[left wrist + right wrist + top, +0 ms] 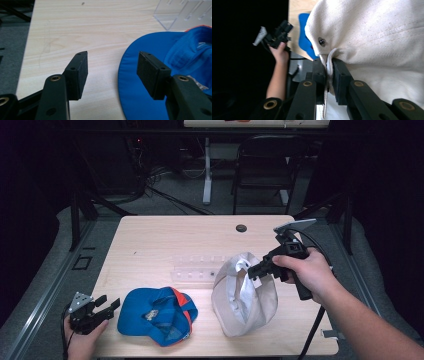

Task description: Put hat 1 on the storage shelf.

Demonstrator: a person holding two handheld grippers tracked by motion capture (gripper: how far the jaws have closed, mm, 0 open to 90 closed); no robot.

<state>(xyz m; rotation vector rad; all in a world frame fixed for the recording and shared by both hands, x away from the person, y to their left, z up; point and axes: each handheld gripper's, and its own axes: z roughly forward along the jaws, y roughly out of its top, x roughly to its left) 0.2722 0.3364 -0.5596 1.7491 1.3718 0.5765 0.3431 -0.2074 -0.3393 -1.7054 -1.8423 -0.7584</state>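
At the near left corner of the table [150, 235], the left gripper [107, 306] is held low, right at the table's edge, with the person's left hand [82, 340] wrapped round its body from below. Its jaws are spread wide with nothing between them; in the left gripper view they are seen pointing across the bare wood, the brim of the blue cap [160, 75] lying just beside the right-hand jaw, not touched.

The blue cap [157, 315] is seen lying flat, inside up, close to the near edge. Beyond it a broad stretch of open tabletop is left free along the left side and the far edge. A clear plastic rack [197, 270] is seen mid-table, just behind the two caps.

Further right, the white cap [242, 295] is lifted at one side, its lower part resting on the wood near the front edge. Its edge is pinched between the closed jaws of the right gripper [255, 269]; in the right gripper view the cloth [374, 37] is clamped tight between the pads. The gripper is angled down and to the left, gripped by the right hand [307, 272], the forearm entering from the lower right corner. Bare wood is left towards the right edge.
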